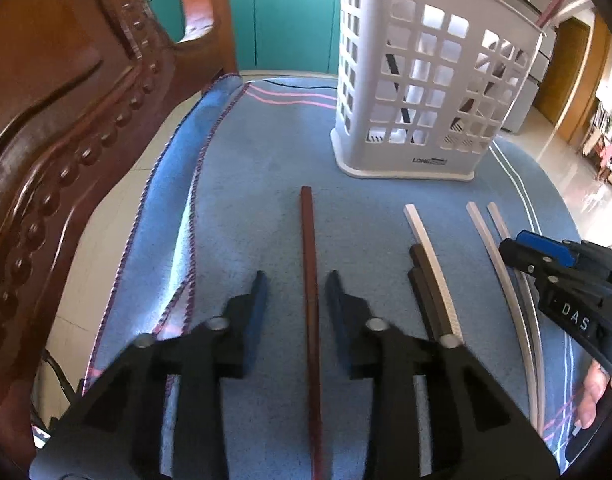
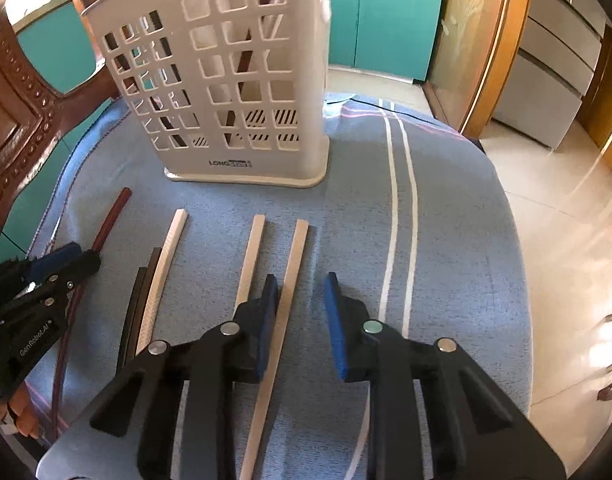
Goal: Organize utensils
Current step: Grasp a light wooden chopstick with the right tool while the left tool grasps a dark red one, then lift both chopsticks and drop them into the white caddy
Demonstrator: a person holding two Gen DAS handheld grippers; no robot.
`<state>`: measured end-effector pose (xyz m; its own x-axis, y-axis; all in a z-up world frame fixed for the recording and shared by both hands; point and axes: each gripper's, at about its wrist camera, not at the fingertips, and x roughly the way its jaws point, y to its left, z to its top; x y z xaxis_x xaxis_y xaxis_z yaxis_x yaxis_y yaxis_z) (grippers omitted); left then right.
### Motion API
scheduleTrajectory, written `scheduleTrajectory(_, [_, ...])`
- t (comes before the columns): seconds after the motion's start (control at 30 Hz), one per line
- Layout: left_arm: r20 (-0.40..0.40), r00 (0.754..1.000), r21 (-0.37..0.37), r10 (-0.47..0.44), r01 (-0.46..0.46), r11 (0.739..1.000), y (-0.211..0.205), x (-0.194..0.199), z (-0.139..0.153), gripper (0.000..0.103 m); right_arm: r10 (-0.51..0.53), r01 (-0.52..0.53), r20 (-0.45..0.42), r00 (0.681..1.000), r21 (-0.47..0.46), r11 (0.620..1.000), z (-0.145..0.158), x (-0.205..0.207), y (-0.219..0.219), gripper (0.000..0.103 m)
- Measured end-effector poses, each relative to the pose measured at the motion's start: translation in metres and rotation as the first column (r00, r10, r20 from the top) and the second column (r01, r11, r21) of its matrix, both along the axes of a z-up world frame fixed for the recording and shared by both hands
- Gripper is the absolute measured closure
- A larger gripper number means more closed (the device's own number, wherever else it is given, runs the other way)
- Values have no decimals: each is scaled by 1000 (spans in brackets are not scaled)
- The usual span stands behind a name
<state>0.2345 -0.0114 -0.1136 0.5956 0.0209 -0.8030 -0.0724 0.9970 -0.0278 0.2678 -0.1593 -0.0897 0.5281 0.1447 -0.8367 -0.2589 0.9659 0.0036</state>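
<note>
Both hand-held grippers, left (image 1: 293,292) and right (image 2: 299,300), are wide open, holding nothing. Six chopsticks, one red chopstick (image 1: 309,264) between the left fingers, lie on the bench; few stand in the basket (image 1: 418,92) ahead.

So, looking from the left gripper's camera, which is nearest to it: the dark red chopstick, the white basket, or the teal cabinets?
1. Dark red chopstick, lying between the open left gripper's fingers.
2. White basket, ahead, slightly right, on the blue cloth.
3. Teal cabinets, far behind.
</note>
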Motion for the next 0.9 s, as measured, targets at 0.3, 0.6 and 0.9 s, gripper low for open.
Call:
scheduleTrajectory(0.3, [-42, 999, 15, 1, 0, 1000, -9, 30, 2, 60, 25, -25, 17, 1000, -18, 1000, -2, -1, 15, 85])
scheduleTrajectory(0.6, [36, 999, -40, -24, 25, 999, -9, 21, 25, 96, 65, -70, 38, 997, 167, 983, 27, -6, -2, 97])
scheduleTrajectory(0.9, [346, 933, -105, -94, 138, 985, 3, -39, 148, 96, 87, -213, 326, 941, 374, 903, 152, -68, -43, 97])
